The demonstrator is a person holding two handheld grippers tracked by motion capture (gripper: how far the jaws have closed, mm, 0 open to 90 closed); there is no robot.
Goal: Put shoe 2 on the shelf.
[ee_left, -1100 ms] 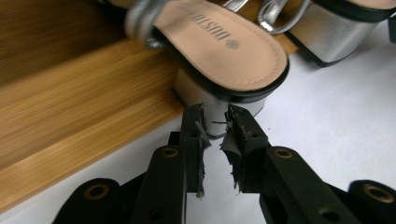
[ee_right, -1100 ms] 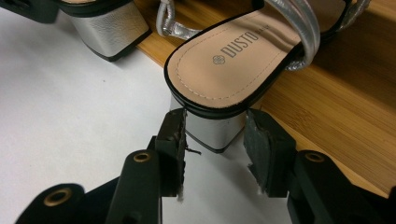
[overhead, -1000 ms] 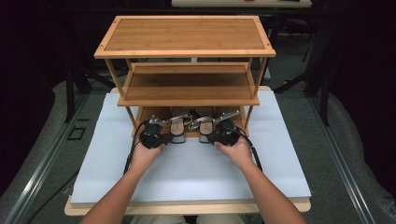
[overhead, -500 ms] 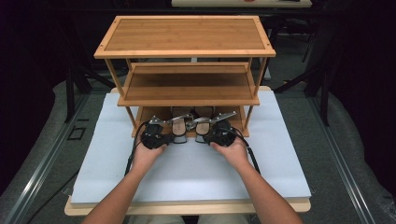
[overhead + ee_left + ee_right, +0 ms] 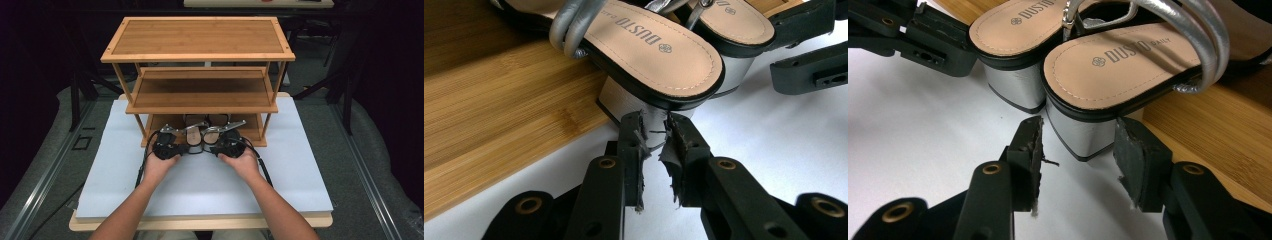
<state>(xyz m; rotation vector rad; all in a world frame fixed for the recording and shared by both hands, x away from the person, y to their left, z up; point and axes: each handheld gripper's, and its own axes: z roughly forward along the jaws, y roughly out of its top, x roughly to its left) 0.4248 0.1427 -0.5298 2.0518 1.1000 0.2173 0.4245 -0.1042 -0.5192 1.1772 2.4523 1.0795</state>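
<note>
A pair of silver block-heeled sandals sits at the front edge of the bottom shelf (image 5: pixel 155 125) of a three-tier bamboo rack (image 5: pixel 200 55), heels jutting out over the white counter (image 5: pixel 200 190). The left sandal (image 5: pixel 659 55) and the right sandal (image 5: pixel 1118 65) lie side by side, touching or nearly so, toes pointing into the rack. Both tools are at the heels. The left tool (image 5: pixel 654 145) has its jaws drawn close together with the tips against the lower corner of the left sandal's heel; whether they pinch it cannot be told from these views. The right tool (image 5: pixel 1078 142) stands open, its jaws spread to either side of the right sandal's heel without touching it. Judged from how things lie, the work is at an early stage of a pick-up: the sandals rest wholly on the shelf, neither lifted nor slid clear. Closing the right tool on its heel, securing the left grip, and drawing both sandals out onto the counter appear to remain.
</note>
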